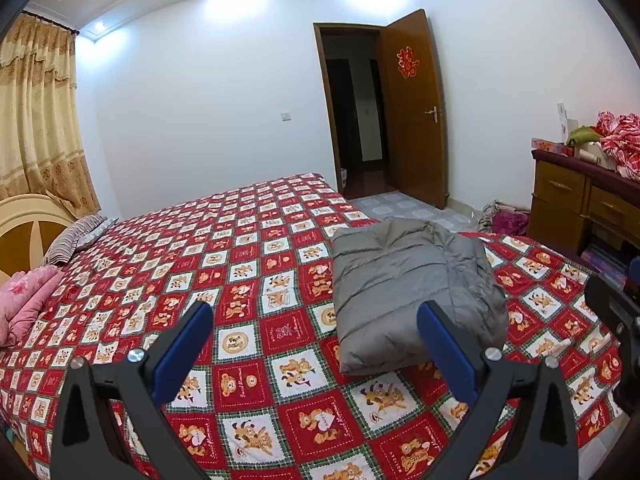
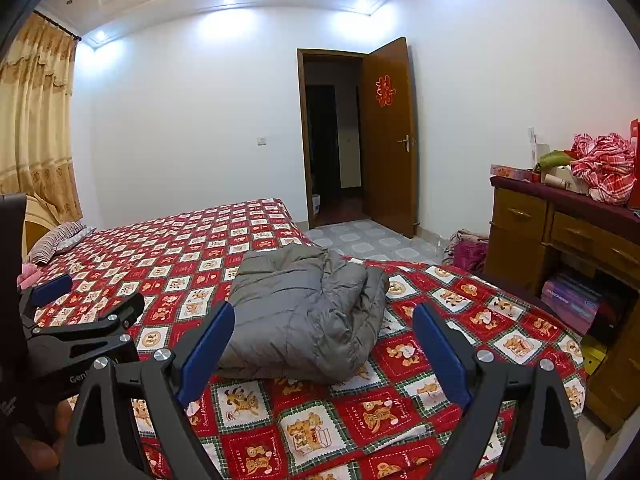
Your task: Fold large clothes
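A grey padded jacket [image 1: 408, 292] lies folded into a thick bundle on the bed, which has a red bear-patterned bedspread [image 1: 240, 264]. My left gripper [image 1: 316, 316] is open and empty, held above the bedspread just short of the jacket, which lies ahead and to the right. My right gripper [image 2: 324, 320] is open and empty, with the same jacket [image 2: 304, 316] just ahead between its fingers' line. The left gripper also shows at the left edge of the right wrist view [image 2: 80, 312].
A wooden dresser [image 2: 560, 240] with red checked cloth and boxes on top stands right of the bed. A pink quilt [image 1: 28, 300] and striped pillow [image 1: 72, 240] lie at the bed's head. An open door [image 1: 412, 108] is at the back.
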The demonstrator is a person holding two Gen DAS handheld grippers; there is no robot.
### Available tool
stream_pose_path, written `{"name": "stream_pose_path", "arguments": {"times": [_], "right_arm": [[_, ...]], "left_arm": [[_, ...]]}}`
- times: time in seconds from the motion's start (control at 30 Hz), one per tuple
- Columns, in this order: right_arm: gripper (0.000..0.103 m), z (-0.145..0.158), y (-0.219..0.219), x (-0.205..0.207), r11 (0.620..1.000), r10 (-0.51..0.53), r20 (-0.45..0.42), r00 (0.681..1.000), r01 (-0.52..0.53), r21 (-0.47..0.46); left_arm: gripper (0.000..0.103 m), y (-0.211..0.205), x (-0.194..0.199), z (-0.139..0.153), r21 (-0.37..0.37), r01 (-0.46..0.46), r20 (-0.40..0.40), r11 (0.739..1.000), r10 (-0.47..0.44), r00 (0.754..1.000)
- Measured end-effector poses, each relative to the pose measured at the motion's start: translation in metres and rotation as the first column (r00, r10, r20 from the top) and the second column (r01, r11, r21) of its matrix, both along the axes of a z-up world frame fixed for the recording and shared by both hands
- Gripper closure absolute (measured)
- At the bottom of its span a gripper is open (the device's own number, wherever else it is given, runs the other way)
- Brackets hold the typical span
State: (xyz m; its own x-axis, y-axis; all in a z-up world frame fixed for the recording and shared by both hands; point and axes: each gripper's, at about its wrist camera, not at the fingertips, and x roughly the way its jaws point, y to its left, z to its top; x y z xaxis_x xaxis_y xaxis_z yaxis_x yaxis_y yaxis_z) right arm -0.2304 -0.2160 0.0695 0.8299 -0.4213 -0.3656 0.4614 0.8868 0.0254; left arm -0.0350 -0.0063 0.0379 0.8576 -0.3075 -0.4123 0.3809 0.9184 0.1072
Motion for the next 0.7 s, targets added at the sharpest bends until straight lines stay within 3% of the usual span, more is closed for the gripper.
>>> {"name": "stream_pose_path", "arguments": {"times": [0.17, 0.37, 0.53, 0.7], "right_arm": [[0.012, -0.0016, -0.0020, 0.0010, 1.000, -0.006, -0.005, 1.000, 0.006, 0.011], [0.012, -0.0013, -0.0031, 0.0013, 1.000, -0.006, -0.003, 1.000, 0.006, 0.010], [0.012, -0.0014, -0.0035, 0.0012, 1.000, -0.009, -0.002, 1.000, 0.009, 0.009], [0.012, -0.0040, -0.0039, 0.0028, 1.000, -0.007, -0.011, 1.000, 0.007, 0.012]], "left_arm": [[0.000, -0.0018, -0.0027, 0.0019, -0.001, 0.010, 0.022, 1.000, -0.010, 1.000], [0.000, -0.0042, 0.0011, 0.0016, -0.016, 0.038, -0.024, 0.999, -0.038, 0.999], [0.000, -0.0016, 0.0055, 0.0013, -0.076, 0.109, -0.069, 0.991, -0.114, 0.991], [0.000, -0.0017, 0.0063, 0.0005, -0.057, 0.085, -0.043, 0.995, -0.088, 0.995]]}}
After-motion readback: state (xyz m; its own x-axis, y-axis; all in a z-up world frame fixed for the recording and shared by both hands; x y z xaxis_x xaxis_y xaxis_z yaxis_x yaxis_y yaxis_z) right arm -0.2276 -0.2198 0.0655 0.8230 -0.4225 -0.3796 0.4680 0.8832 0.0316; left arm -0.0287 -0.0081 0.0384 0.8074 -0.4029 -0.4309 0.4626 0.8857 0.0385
